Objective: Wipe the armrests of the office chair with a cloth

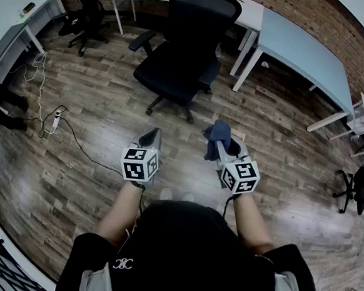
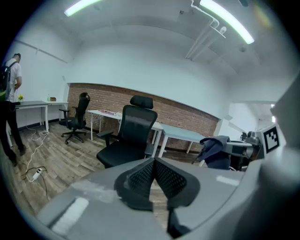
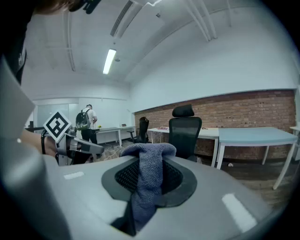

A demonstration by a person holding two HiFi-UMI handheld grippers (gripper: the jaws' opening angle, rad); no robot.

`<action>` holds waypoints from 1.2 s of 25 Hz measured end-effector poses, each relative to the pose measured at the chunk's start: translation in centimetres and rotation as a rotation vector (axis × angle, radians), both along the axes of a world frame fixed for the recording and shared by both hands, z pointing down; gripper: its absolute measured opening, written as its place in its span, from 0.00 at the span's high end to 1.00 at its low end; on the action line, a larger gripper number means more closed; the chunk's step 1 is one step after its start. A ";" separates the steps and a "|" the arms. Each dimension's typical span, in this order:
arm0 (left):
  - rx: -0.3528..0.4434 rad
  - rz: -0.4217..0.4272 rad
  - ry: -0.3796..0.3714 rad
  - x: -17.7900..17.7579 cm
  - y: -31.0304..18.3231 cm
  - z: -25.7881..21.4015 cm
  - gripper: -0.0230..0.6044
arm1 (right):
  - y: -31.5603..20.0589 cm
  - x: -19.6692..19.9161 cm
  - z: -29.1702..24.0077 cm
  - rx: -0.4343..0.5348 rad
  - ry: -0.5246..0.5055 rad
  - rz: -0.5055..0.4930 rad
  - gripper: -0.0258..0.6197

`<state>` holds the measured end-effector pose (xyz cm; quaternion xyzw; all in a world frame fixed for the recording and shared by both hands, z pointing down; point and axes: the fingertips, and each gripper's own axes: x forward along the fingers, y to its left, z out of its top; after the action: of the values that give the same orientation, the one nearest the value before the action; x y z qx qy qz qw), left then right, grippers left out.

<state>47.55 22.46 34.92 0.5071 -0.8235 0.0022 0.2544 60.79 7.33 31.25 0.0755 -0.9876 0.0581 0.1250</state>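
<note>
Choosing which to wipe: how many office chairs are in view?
2: nearest chair straight ahead, second chair farther off to the left. A dark shape at the right edge may be a third.

A pale blue table [image 1: 305,54] stands by the brick wall [image 1: 305,10]. A power strip [image 1: 56,120] (white) lies on the plank floor [image 1: 110,105].

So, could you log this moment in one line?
left gripper: shut, empty | right gripper: shut on cloth | office chair: ahead, untouched
</note>
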 end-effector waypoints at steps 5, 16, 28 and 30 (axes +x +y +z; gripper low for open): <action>-0.002 0.001 -0.005 0.3 -1.0 -0.7 0.95 | -1.3 0.2 -1.0 -0.034 -0.032 0.014 0.84; -0.018 0.001 -0.010 1.5 -1.6 -0.4 0.95 | -1.2 0.6 -0.7 -0.003 -0.018 -0.034 0.84; -0.050 0.037 0.000 3.9 -3.6 0.6 0.95 | -2.5 3.1 0.2 -0.023 -0.021 -0.027 0.84; -0.054 0.036 -0.005 4.0 -3.9 0.7 0.95 | -2.7 3.1 0.5 -0.025 -0.019 -0.035 0.84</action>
<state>51.52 18.55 35.57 0.5149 -0.8144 0.0300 0.2659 63.89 4.60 31.77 0.0560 -0.9891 0.0692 0.1174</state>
